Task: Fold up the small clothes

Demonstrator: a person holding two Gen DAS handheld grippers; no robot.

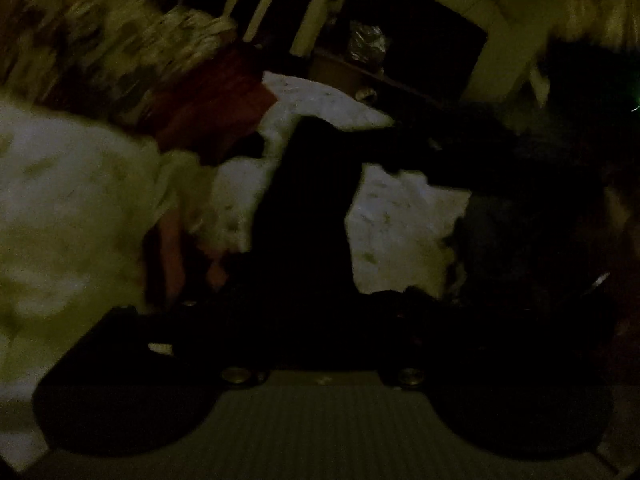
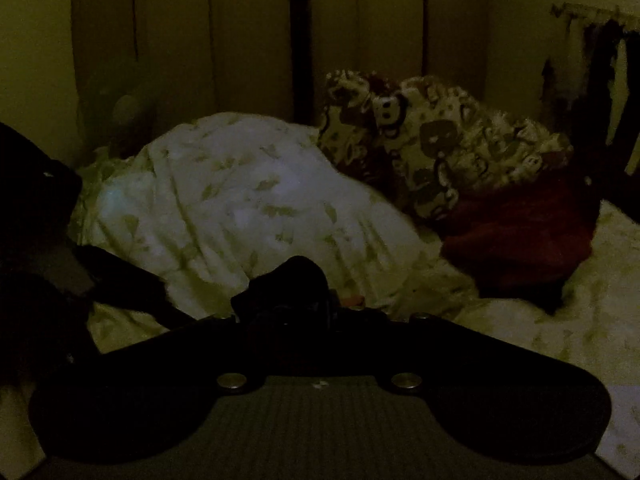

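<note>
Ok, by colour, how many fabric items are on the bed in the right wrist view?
White leaf-print duvet: 1
Monkey-print fabric: 1
Red cloth: 1
Black garment: 1, pinched in the right tongs
Total: 4

**Dim bedroom, pale bedding**

The room is very dark, with a yellowish cast. A bed (image 2: 592, 320) covered in a white sheet with a faint leaf print fills the foreground. On it, a bunched white duvet (image 2: 248, 200) lies left of a cartoon-patterned pillow (image 2: 448, 140); a dark red cushion (image 2: 520, 232) rests just below that pillow. Behind the duvet stands a panelled wardrobe (image 2: 248, 40). Right of the pillow, the plain wall (image 2: 520, 32) shows.
</note>
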